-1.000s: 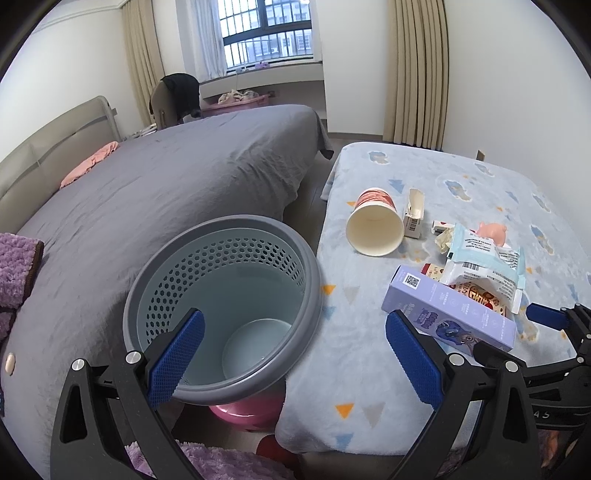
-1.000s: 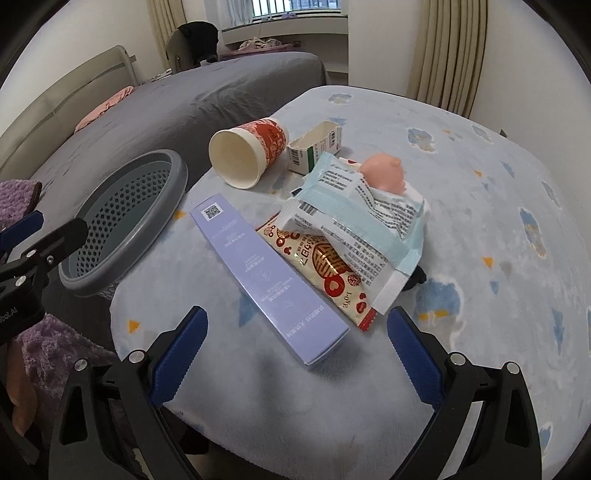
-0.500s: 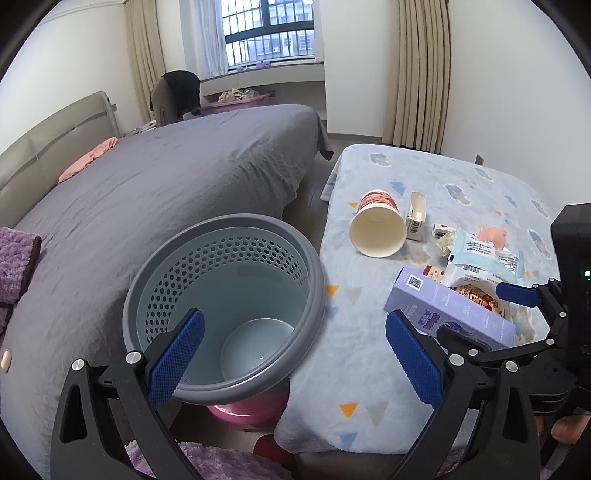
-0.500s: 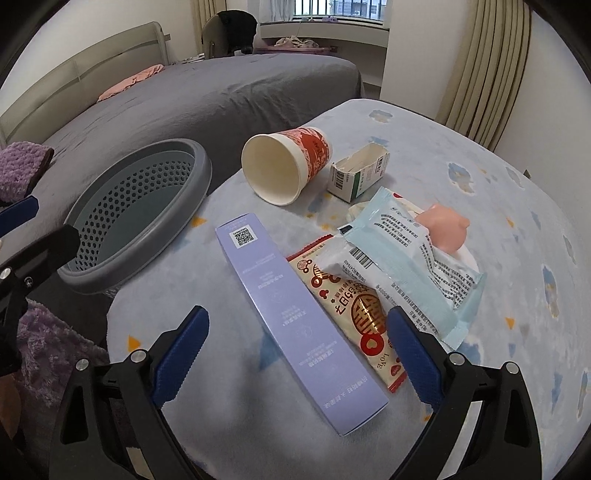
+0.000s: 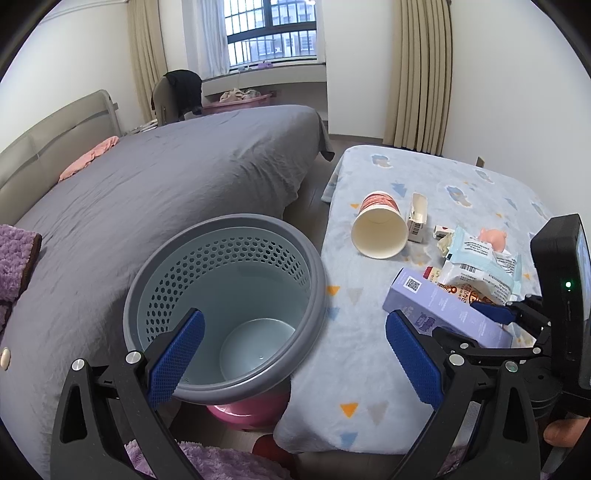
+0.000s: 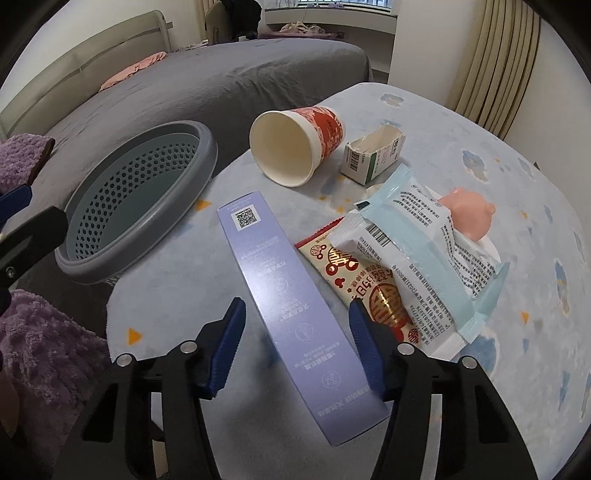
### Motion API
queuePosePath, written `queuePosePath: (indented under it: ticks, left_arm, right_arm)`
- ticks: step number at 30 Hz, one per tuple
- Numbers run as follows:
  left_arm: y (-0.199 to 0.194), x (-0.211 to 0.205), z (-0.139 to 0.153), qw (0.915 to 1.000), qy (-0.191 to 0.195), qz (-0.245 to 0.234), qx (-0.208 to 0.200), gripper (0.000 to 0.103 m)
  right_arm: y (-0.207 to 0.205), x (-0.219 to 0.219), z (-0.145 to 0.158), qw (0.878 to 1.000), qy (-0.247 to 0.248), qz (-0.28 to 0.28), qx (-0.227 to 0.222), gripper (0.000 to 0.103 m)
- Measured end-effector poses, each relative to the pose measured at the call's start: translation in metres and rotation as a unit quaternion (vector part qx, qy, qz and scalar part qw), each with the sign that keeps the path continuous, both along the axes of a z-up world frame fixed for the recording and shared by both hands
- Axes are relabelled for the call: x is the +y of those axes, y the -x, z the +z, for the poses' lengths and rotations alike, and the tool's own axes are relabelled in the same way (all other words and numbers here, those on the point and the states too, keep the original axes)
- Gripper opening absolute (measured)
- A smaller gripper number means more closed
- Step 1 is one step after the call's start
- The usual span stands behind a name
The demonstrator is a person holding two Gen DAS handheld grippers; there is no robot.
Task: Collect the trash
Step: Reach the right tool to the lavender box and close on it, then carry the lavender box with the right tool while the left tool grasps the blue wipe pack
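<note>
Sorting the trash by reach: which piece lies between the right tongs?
The long purple box, lying flat between the right tongs, whose jaws have just been closing around it. The paper cup, small carton and wrappers lie beyond.

Light: soft daylight from the far window (image 5: 271, 35); evenly bright
Shadows: faint, under the near jaws
Focus: sharp throughout
Edges: strong fisheye bending; dark corners

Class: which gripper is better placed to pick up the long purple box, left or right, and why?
Right. The right gripper straddles the purple box, its jaws having just been closing but not yet pressing. The left gripper hangs open over the grey basket, away from the box.
</note>
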State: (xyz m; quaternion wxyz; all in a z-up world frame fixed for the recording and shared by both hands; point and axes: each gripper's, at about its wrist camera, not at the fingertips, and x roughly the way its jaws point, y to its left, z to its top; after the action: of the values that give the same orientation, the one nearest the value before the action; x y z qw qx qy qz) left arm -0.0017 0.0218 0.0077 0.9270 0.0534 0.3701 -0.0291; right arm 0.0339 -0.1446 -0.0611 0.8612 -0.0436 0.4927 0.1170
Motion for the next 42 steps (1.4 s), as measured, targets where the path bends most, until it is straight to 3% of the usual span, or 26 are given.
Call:
queuePosePath:
  ticks: [5, 12, 13, 15, 19, 27, 33, 37, 42]
  left_arm:
    - [0.000, 0.000, 0.000, 1.0000, 0.000, 0.000, 0.000, 0.097]
    - [-0.001, 0.001, -0.001, 1.0000, -0.002, -0.002, 0.000, 0.097]
    - [-0.002, 0.002, -0.001, 1.0000, -0.002, -0.001, 0.001, 0.097]
    - [-0.003, 0.002, -0.002, 1.0000, 0.000, 0.000, 0.004, 0.097]
    - [-0.003, 0.000, -0.003, 1.0000, -0.005, 0.002, 0.004, 0.097]
    - [-0.003, 0.003, -0.001, 0.9999, 0.000, 0.014, -0.008, 0.097]
    - [0.000, -0.007, -0.003, 0.9997, -0.018, 0.009, -0.015, 0.097]
    - [0.002, -0.021, -0.003, 0.9994, -0.028, -0.001, -0.019, 0.097]
    - [0.002, -0.048, -0.009, 0.9996, -0.010, -0.027, 0.001, 0.097]
  right_arm:
    - [0.005, 0.005, -0.001, 0.999, -0.040, -0.003, 0.030, 0.055]
    - [-0.006, 0.010, -0.010, 0.998, -0.038, -0.013, 0.037, 0.054]
    - [-0.007, 0.011, -0.011, 0.998, -0.037, -0.014, 0.038, 0.052]
    - [-0.009, 0.014, -0.015, 0.999, -0.028, -0.014, 0.042, 0.034]
    - [-0.008, 0.016, -0.016, 0.998, -0.035, -0.013, 0.042, 0.032]
    - [0.029, -0.009, 0.013, 0.997, -0.062, -0.052, -0.018, 0.032]
    - [0.065, -0.059, 0.036, 0.988, -0.078, -0.119, -0.066, 0.032]
    - [0.082, -0.093, 0.037, 0.980, -0.082, -0.168, -0.075, 0.032]
    - [0.095, -0.124, 0.035, 0.972, -0.086, -0.203, -0.080, 0.032]
